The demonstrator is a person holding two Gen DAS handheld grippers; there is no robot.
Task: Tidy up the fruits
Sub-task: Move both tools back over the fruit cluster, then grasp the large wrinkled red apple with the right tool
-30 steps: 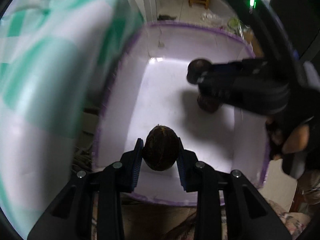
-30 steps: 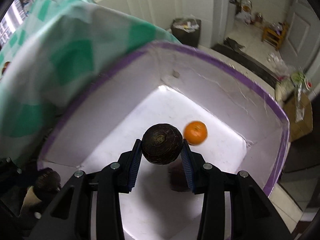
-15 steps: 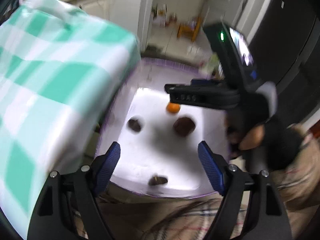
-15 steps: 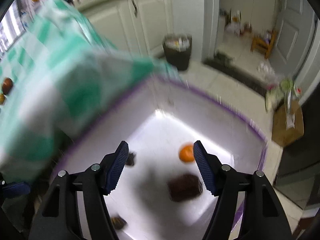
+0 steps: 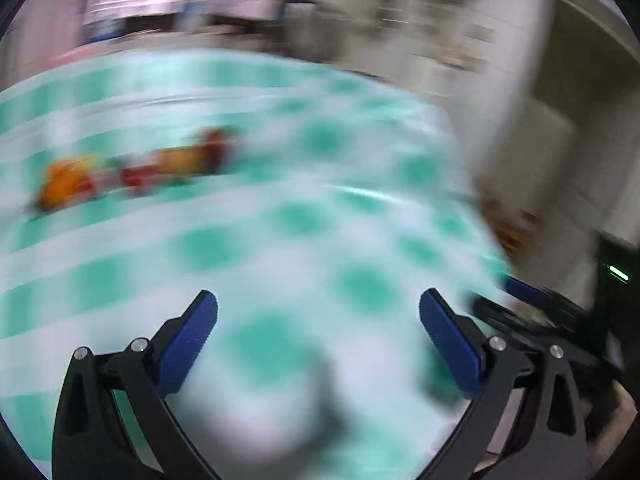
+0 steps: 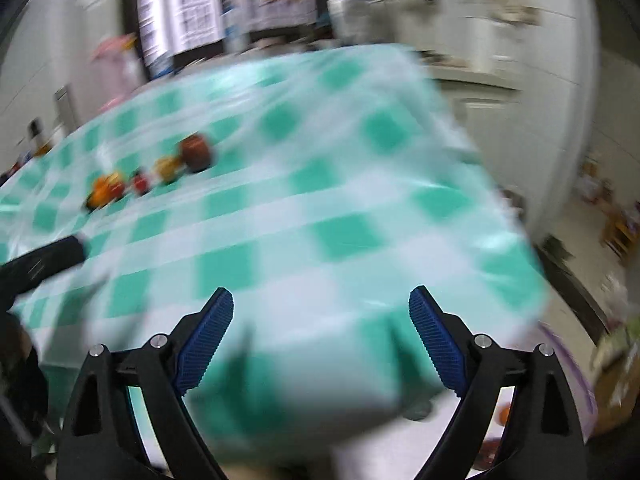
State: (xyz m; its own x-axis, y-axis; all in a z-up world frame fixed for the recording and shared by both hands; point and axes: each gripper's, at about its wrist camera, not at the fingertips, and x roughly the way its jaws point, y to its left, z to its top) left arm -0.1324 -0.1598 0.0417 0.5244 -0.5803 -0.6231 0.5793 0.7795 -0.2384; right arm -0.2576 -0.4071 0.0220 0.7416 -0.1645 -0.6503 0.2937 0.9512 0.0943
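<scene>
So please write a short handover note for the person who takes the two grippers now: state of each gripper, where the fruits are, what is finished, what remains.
Left gripper: open, nothing between the jaws; they have just been opening. It is over the checked tablecloth.
Right gripper: open and empty too, jaws also just opening.
Fruits: a row of fruits lies far back on the tablecloth; blur hides their exact number and kind. The white bin with the purple rim shows at the table's edge.
Done: both grippers carry nothing now.
Left: fetch the fruits remaining on the table and put them in the bin.
</scene>
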